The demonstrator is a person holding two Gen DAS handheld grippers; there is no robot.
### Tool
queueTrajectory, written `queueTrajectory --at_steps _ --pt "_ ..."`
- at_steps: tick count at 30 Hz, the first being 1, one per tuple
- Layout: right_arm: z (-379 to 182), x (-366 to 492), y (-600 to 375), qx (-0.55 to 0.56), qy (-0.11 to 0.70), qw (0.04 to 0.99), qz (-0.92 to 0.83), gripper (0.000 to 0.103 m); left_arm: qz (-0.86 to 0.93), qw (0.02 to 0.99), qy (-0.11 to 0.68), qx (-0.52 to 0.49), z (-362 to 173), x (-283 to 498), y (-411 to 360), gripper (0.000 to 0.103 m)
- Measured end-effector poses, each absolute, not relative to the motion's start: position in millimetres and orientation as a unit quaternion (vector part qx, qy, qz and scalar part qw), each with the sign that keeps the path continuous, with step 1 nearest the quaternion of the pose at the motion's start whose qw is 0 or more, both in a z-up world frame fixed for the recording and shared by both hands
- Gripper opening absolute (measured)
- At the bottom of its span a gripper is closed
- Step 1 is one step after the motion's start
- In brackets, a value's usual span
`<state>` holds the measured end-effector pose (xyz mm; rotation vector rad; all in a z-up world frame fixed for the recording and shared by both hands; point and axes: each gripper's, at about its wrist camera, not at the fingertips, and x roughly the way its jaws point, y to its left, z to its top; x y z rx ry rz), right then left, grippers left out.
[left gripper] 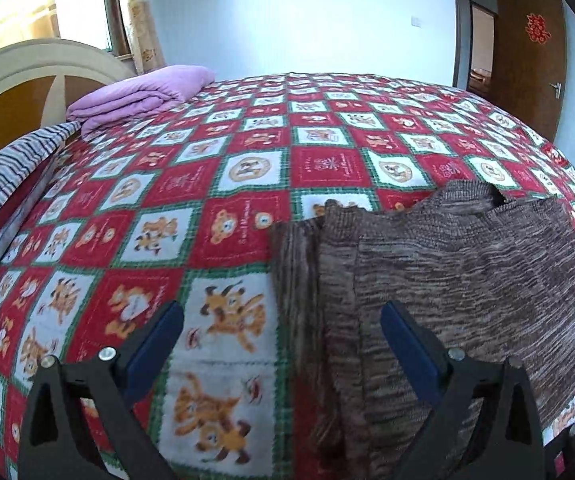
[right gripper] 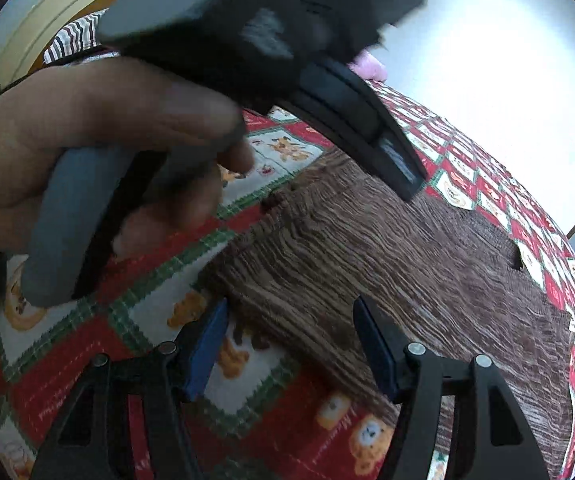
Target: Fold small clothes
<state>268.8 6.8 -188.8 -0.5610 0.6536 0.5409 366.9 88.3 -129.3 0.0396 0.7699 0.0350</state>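
A brown knitted sweater [left gripper: 447, 272] lies partly folded on the bed, right of centre in the left wrist view. It also shows in the right wrist view [right gripper: 367, 264]. My left gripper [left gripper: 283, 320] is open and empty, its jaws spread over the sweater's left edge. My right gripper [right gripper: 289, 320] is open and empty, just above the sweater's near edge. The person's hand [right gripper: 99, 132] holding the left gripper's body [right gripper: 271, 40] fills the upper left of the right wrist view.
The bed is covered by a red, white and green cartoon-print blanket [left gripper: 207, 184]. A folded purple quilt [left gripper: 139, 96] and a striped cloth [left gripper: 11, 176] lie near the cream headboard [left gripper: 27, 64]. A brown door [left gripper: 527, 52] stands at the far right.
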Motion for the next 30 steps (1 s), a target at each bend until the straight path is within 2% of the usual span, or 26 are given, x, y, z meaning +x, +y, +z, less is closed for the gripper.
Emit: queueTrajectory --at_steps 8,11,16,21,25,28,30 --pt "-192.1 273.2 8.8 -0.251 0.320 0.876 0.261 0.065 -0.031 0.907 0.419 -0.022 -147.4 392.1 90.4 0.099" --pt "-192.8 275.3 8.1 -0.244 0.327 0.874 0.264 0.065 -0.049 0.894 0.442 -0.050 -157.9 401.5 94.0 0.093" --pt "-194.2 293.1 -1.9 -0.232 0.334 0.874 0.267 0.062 -0.065 0.886 0.454 -0.071 -162.3 410.1 95.5 0.088" --pt "-196.1 296.7 -4.3 -0.237 0.332 0.871 0.274 0.054 -0.069 0.886 0.452 -0.081 -162.6 415.0 97.0 0.075" --pt "-194.6 292.2 -5.2 -0.233 0.335 0.870 0.277 0.053 -0.071 0.885 0.452 -0.083 -163.5 420.3 99.2 0.072" --pt "-195.0 291.1 -6.0 -0.236 0.332 0.871 0.275 0.051 -0.078 0.886 0.449 -0.081 -162.0 420.2 98.2 0.062" --pt "-194.9 286.8 -2.8 -0.238 0.330 0.870 0.278 0.046 -0.086 0.886 0.449 -0.078 -161.7 420.0 95.8 0.049"
